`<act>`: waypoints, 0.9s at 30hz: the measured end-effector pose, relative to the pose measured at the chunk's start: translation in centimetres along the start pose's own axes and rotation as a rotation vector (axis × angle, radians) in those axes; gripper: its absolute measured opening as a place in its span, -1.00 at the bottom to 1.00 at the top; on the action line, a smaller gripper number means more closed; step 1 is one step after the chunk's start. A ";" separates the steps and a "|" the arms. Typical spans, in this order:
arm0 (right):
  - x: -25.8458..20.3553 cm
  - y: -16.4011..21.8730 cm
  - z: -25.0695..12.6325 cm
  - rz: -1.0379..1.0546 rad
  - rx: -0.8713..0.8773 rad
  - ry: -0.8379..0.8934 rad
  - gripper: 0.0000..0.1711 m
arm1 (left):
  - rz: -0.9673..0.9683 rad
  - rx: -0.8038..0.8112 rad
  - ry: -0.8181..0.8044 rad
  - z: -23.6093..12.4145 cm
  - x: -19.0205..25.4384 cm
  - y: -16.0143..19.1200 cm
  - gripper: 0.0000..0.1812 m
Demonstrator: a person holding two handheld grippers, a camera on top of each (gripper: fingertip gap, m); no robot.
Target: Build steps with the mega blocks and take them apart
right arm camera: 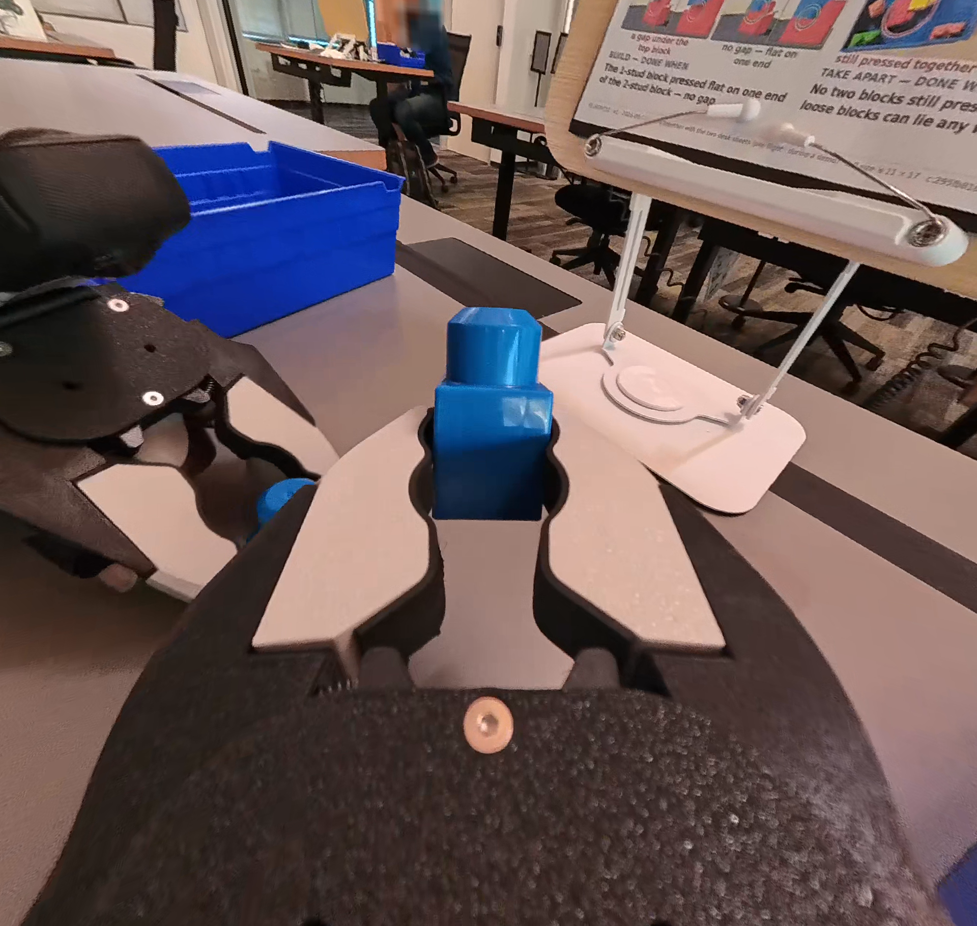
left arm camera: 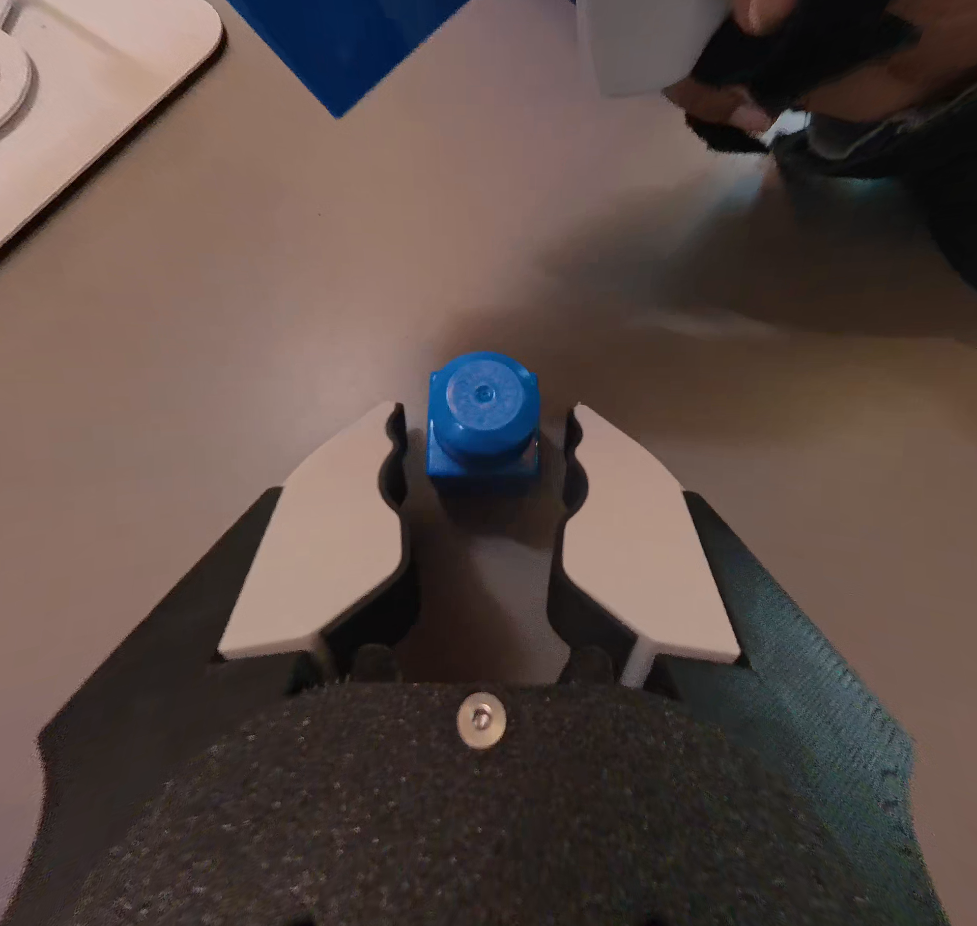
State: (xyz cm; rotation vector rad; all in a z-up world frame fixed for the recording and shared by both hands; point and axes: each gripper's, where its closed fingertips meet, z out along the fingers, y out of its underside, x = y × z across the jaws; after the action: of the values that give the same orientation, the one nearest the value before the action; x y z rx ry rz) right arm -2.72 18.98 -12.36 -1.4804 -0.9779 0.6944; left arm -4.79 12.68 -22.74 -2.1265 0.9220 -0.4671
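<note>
While left tongs (left arm camera: pixel 484 414) gape, right tongs' (right arm camera: pixel 489 425) gripped block (right arm camera: pixel 491 456)

The right tool (right arm camera: pixel 489 470) hides most of a second blue block (right arm camera: pixel 275 499).

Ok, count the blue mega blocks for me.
2: one block on the table between the left gripper's fingers, a second block clamped in the right gripper. Others may be hidden.

— How does the left wrist view look?
— Dim and warm; a soft shadow lies on the tabletop (left arm camera: pixel 317 277) beyond the jaws, upper right smeared.
— And the right?
— Brighter, window light far ahead, edges bowed and blurred.
</note>
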 end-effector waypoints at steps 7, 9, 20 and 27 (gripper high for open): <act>-2.6 -2.6 -1.1 0.032 0.148 -0.176 -0.57 | -0.188 0.381 0.182 -4.6 -0.5 -5.7 -0.29; -3.7 -3.8 -1.9 0.097 0.214 -0.280 -0.57 | -0.201 0.478 0.244 -6.0 -0.3 -6.9 -0.31; -8.9 -4.9 -4.3 0.278 0.248 -0.729 -0.57 | -0.083 0.688 0.488 -9.7 4.1 -9.2 -0.54; -9.5 -4.3 -4.3 0.239 0.188 -0.757 -0.57 | 0.003 0.632 0.461 -10.0 4.5 -8.9 -0.59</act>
State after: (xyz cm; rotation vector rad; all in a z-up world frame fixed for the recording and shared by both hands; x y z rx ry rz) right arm -4.34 8.51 -8.57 -1.1816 -1.2551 1.5457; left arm -3.46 8.42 -9.36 -1.4620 0.8696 -1.1156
